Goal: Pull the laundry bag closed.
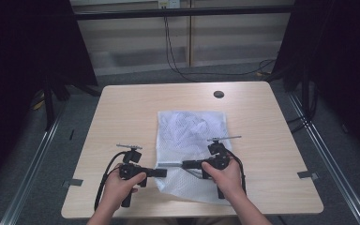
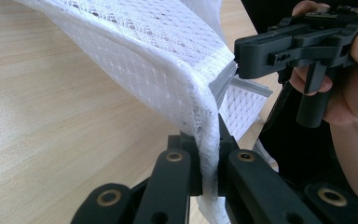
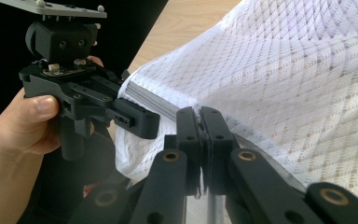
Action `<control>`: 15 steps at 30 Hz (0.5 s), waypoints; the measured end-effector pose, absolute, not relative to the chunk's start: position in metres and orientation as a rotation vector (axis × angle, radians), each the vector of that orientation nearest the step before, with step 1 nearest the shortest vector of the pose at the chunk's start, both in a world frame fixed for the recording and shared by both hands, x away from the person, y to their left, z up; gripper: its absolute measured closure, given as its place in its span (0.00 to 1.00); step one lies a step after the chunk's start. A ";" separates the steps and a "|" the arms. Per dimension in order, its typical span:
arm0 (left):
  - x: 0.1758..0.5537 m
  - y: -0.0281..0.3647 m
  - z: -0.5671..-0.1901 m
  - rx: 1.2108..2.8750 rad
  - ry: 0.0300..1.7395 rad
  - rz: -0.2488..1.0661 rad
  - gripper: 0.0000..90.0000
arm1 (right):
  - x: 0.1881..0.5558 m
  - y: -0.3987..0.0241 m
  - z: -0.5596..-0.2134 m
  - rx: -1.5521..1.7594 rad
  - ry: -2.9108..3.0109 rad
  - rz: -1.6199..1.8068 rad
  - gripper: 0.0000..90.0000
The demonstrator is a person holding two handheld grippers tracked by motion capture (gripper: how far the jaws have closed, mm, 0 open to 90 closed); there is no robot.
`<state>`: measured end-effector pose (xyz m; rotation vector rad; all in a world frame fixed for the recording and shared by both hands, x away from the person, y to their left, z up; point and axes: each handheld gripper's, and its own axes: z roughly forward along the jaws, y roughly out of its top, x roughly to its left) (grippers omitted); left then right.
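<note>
Two grippers met over the near edge of a white mesh bag (image 1: 191, 140) on the wooden table (image 1: 122, 122). The left gripper (image 2: 209, 163) had its jaws clenched on a fold of mesh, lifting that edge off the wood. The right gripper (image 3: 201, 140) was likewise clamped on the mesh beside the bag's grey zipper strip (image 3: 154, 100). From above, both jaws pointed inward at each other, the bag's far part lying flat.
</note>
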<state>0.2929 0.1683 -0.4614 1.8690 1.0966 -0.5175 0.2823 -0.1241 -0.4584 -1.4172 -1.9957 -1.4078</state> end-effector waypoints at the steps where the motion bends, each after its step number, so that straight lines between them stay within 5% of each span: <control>1: 0.293 0.168 -0.461 1.871 1.097 -0.516 0.99 | 0.282 -0.124 -0.458 -1.416 -1.995 -1.404 0.97; 15: 0.294 0.169 -0.462 1.879 1.097 -0.514 0.99 | 0.281 -0.128 -0.461 -1.420 -1.982 -1.392 0.97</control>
